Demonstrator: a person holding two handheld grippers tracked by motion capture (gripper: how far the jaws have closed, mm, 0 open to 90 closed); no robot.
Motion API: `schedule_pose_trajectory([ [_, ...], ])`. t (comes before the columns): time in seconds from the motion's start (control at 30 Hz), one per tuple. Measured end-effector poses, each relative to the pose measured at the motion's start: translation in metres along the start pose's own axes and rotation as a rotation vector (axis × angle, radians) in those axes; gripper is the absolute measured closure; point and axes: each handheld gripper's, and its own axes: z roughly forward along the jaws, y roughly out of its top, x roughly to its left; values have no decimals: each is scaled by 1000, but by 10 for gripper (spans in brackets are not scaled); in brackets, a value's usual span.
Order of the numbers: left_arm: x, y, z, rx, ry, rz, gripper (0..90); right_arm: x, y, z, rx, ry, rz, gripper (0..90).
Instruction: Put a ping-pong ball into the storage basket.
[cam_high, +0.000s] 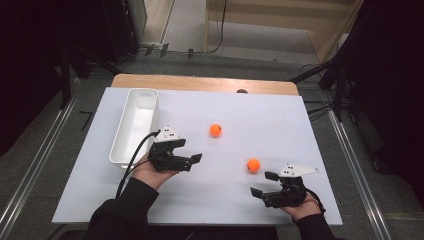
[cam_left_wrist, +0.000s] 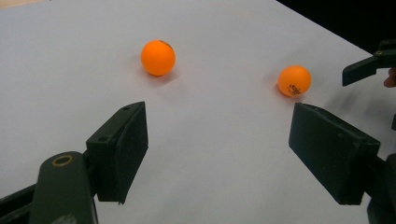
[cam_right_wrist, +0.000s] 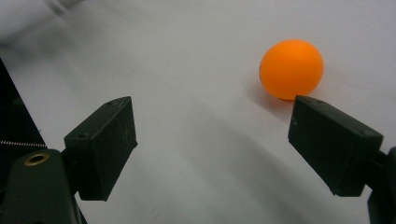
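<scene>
Print too small to read marks both orange balls. From the left: a white bin (cam_high: 134, 125) stands on the white table (cam_high: 280, 120); the left gripper (cam_high: 189, 152), jaws apart, holds nothing; the far ball (cam_high: 215, 130) lies clear beyond it; the near ball (cam_high: 253, 165) rests just ahead of the right gripper (cam_high: 264, 183), jaws likewise apart.
</scene>
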Motion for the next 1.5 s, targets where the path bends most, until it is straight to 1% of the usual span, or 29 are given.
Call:
schedule_pose_trajectory([
  [0.1, 1, 2, 2, 6, 2, 5, 204, 0, 0, 0, -1, -1, -2, 136],
  [0.17, 2, 3, 5, -1, 8, -4, 204, 1, 0, 0, 0, -1, -4, 136],
  [0.27, 4, 5, 10, -2, 13, 6, 205, 0, 0, 0, -2, 0, -4, 136],
  [0.57, 8, 10, 21, -4, 26, 5, 205, 0, 0, 0, -2, -1, -4, 136],
  [0.67, 9, 12, 24, 6, 27, 12, 208, 0, 0, 0, -2, -1, -4, 136],
  [0.7, 11, 12, 28, 17, 28, 14, 208, 0, 0, 0, -2, -2, -4, 136],
  [0.77, 11, 13, 30, 16, 34, 11, 208, 0, 0, 0, -1, -3, -4, 136],
  [0.87, 11, 17, 36, 17, 33, 20, 208, 0, 0, 0, 2, -3, -2, 136],
  [1.0, 11, 21, 39, 15, 32, 28, 208, 0, 0, 0, 2, -2, -2, 136],
  [1.2, 13, 26, 47, 9, 36, 16, 208, 0, 0, 0, 3, -1, -3, 136],
  [1.27, 13, 27, 50, 16, 30, 18, 208, 0, 0, 0, 3, -1, -3, 136],
  [1.3, 13, 28, 51, 18, 33, 22, 208, 0, 0, 0, 2, -1, -3, 136],
  [1.5, 14, 35, 58, 13, 37, 31, 208, 1, 0, 1, 4, 0, -5, 136],
])
